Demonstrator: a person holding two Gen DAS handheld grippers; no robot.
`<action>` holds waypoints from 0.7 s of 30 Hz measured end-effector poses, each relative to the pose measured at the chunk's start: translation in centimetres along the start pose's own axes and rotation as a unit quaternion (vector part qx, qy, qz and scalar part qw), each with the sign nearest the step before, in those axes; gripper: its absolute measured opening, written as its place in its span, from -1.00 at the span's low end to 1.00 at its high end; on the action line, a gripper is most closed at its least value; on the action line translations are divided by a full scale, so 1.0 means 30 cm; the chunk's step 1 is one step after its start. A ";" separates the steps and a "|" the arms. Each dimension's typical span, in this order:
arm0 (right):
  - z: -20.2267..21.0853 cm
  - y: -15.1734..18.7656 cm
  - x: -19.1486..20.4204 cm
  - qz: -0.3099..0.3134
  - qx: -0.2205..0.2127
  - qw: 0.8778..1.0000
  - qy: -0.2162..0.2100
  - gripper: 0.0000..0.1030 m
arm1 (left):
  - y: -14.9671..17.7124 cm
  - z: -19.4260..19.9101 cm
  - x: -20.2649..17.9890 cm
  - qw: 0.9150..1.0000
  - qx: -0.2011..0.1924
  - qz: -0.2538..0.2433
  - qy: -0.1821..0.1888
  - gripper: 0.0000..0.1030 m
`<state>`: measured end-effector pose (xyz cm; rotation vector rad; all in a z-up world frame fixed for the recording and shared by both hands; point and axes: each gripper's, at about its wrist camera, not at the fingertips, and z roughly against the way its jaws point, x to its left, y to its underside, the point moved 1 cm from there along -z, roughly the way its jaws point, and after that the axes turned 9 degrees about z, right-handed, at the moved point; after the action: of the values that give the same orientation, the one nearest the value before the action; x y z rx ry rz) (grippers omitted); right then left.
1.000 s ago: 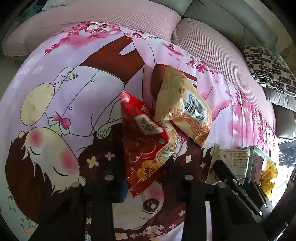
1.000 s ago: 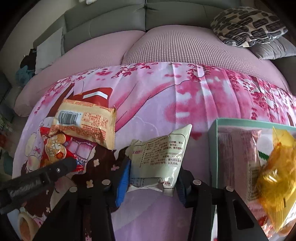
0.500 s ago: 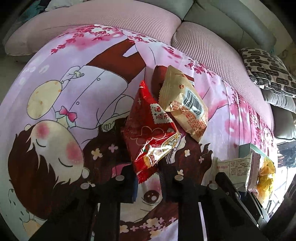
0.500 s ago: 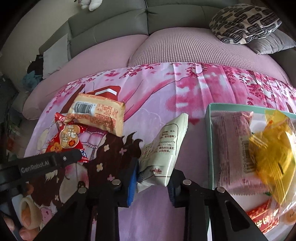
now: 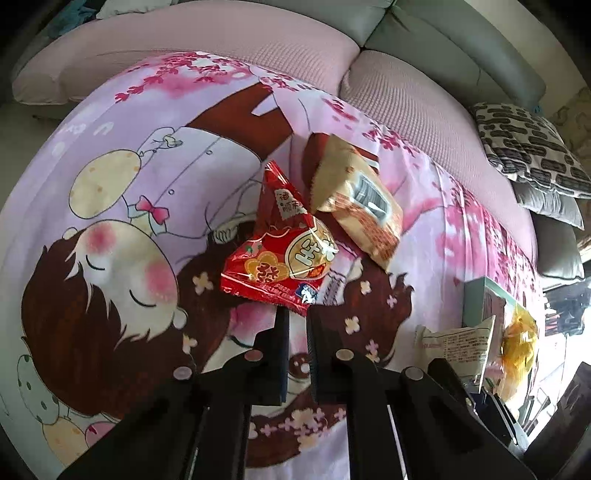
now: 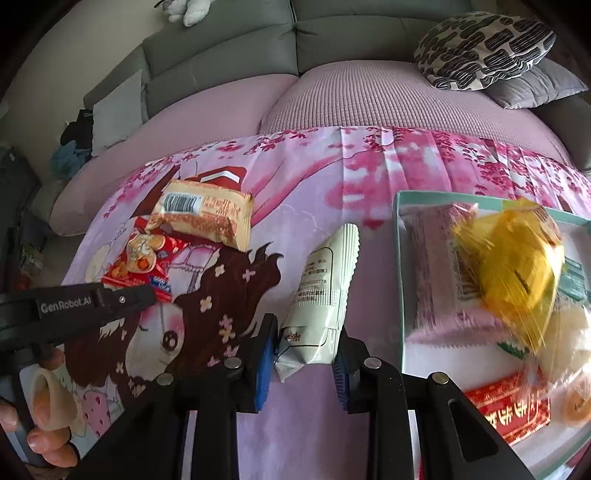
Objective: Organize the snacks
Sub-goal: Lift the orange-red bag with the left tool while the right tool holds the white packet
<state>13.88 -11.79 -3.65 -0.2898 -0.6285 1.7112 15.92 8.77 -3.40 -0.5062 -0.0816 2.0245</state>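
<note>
A cartoon-printed pink cloth (image 5: pixel 122 206) is covering the work surface. Behind it, a pink textured cover (image 6: pixel 369 99) is lying over the seats of a grey sofa (image 6: pixel 229 37). A black-and-white patterned cushion (image 6: pixel 484 50) is leaning on a grey cushion (image 6: pixel 535 88) at the sofa's right end. A pale grey pillow (image 6: pixel 116 110) is resting against the left backrest, with dark and blue clothing (image 6: pixel 72 147) piled beside it. A white soft toy (image 6: pixel 188 11) is sitting on top of the backrest. Daylight is coming in from the right (image 5: pixel 561 354).
</note>
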 end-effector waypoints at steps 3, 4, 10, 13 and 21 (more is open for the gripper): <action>0.008 0.019 -0.010 -0.007 0.000 1.000 -0.006 -0.43 | 0.019 0.006 -0.015 1.000 0.002 -0.009 -0.002 -0.82; 0.008 0.021 -0.014 -0.010 0.001 1.000 -0.006 -0.43 | 0.023 0.010 -0.016 1.000 0.003 -0.009 -0.001 -0.83; 0.009 0.031 -0.035 -0.022 0.004 1.000 -0.013 -0.43 | 0.016 0.031 -0.017 0.999 -0.008 -0.023 -0.021 -0.63; 0.009 0.033 -0.037 -0.025 0.005 1.000 -0.015 -0.43 | 0.004 0.033 0.000 1.000 -0.007 -0.015 -0.021 -0.19; -0.001 0.038 -0.043 -0.028 0.009 0.999 -0.017 -0.43 | -0.061 0.086 0.009 0.997 -0.068 -0.005 -0.020 0.35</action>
<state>13.28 -13.15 -4.48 -0.2284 -0.6408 1.6708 16.34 10.30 -0.65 -0.5489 -0.2473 2.0289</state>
